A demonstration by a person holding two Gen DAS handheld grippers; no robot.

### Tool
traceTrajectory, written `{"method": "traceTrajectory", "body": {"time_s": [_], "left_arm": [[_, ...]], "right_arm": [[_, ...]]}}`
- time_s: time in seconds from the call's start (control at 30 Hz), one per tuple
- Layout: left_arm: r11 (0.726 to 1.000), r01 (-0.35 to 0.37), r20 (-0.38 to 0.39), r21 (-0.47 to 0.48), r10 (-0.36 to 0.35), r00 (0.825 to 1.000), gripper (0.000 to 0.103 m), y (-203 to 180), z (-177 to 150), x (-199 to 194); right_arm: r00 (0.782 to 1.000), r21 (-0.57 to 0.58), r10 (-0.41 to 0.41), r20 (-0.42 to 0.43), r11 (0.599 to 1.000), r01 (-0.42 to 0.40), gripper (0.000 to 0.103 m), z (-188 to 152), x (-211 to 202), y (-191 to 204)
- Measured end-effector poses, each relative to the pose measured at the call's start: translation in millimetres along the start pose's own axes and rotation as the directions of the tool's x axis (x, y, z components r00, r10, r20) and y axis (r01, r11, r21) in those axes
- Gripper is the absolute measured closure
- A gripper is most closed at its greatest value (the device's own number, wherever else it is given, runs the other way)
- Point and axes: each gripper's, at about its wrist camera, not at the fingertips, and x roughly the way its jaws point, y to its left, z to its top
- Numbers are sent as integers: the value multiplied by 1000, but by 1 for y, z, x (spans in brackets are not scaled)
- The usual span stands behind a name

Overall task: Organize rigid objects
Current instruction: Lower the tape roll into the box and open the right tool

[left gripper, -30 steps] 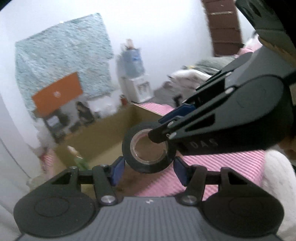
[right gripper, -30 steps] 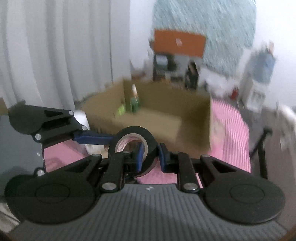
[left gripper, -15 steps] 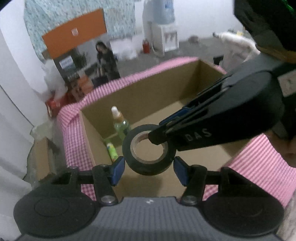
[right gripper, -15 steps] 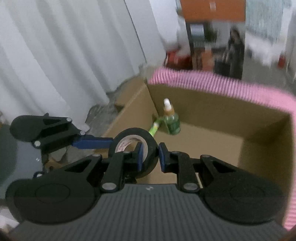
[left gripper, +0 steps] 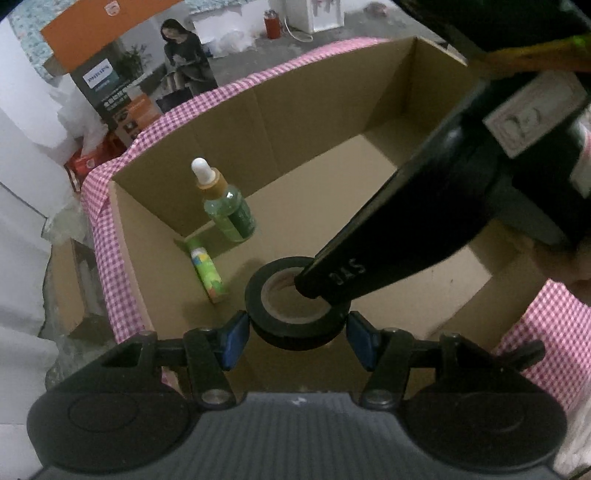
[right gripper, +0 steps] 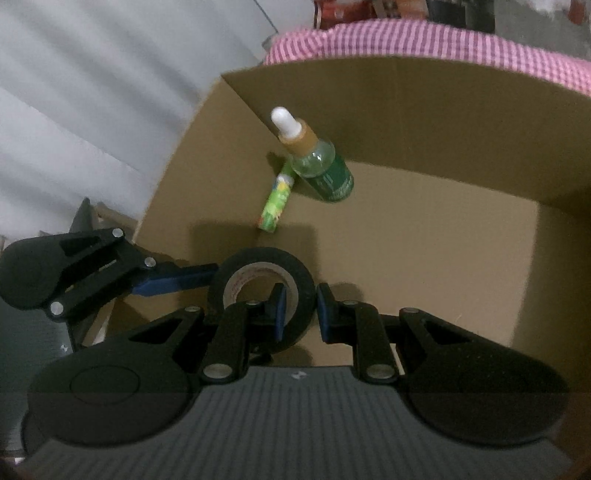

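Observation:
A black roll of tape (left gripper: 295, 314) hangs over the open cardboard box (left gripper: 314, 122). My right gripper (right gripper: 300, 314) is shut on the roll's rim (right gripper: 258, 280), one finger through its hole. My left gripper (left gripper: 298, 338) has its blue pads (left gripper: 234, 338) on either side of the roll, touching or nearly touching it. A green dropper bottle (left gripper: 225, 206) and a small green tube (left gripper: 207, 275) lie in the box's far left corner; both also show in the right wrist view, the bottle (right gripper: 317, 162) and the tube (right gripper: 275, 203).
A pink checked cloth (left gripper: 122, 280) lies under the box. Beyond it are an orange and grey printed carton (left gripper: 122, 85), a red item (left gripper: 271, 27) and white curtains (right gripper: 92, 110). Much of the box floor (right gripper: 424, 258) is bare.
Both grippers have tilted down and moved forward with the tape, from facing the room to looking down into the box. The grip on the roll looks unchanged.

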Motion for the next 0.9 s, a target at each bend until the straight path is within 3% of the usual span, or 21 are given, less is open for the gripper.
{"method": "traceTrajectory", "body": {"time_s": [0.33, 0.5, 0.57, 0.73, 0.9], "left_arm": [[1000, 22, -58, -13, -23, 998, 41, 5, 9, 3], [998, 31, -26, -46, -32, 999, 39, 8, 9, -5], [998, 22, 17, -54, -21, 1000, 38, 9, 6, -17], [994, 49, 153, -100, -33, 988, 35, 5, -7, -60], [992, 72, 311, -108, -35, 950, 30, -11, -31, -109]], "right_arm": [[989, 22, 44, -144, 999, -41, 85, 7, 35, -6], [990, 9, 52, -133, 999, -52, 84, 7, 34, 3], [992, 4, 75, -97, 997, -75, 80, 6, 25, 5], [993, -64, 80, 82, 995, -75, 55, -8, -29, 16], [952, -120, 88, 292, 991, -54, 50, -51, -98, 24]]}}
